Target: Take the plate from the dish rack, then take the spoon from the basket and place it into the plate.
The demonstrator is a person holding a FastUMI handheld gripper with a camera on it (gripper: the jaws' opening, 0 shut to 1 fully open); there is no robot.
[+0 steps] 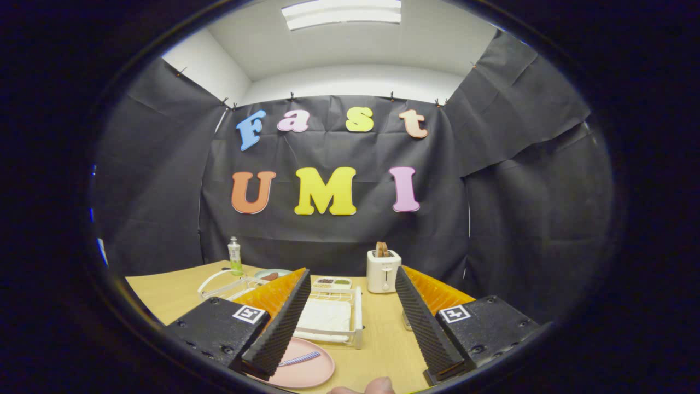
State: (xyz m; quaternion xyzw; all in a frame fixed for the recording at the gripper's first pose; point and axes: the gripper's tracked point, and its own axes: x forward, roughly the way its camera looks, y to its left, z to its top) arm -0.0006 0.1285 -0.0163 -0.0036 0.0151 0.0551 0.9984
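Note:
A pink plate [310, 373] lies flat on the wooden table, close in under my left finger. A spoon [299, 359] with a blue striped handle rests on the plate, partly hidden by that finger. My gripper [351, 272] is open, raised above the table, with nothing between its fingers. Between the fingers and just beyond the plate stands the white dish rack [333, 317]. A white wire basket [223, 283] sits further back, left of the left finger.
A white toaster [383, 271] with bread in it stands at the back, ahead of the right finger. A green bottle [234, 256], a pale dish [272, 273] and a small divided tray [332, 282] line the back. A person's fingertips [365, 387] show nearest me.

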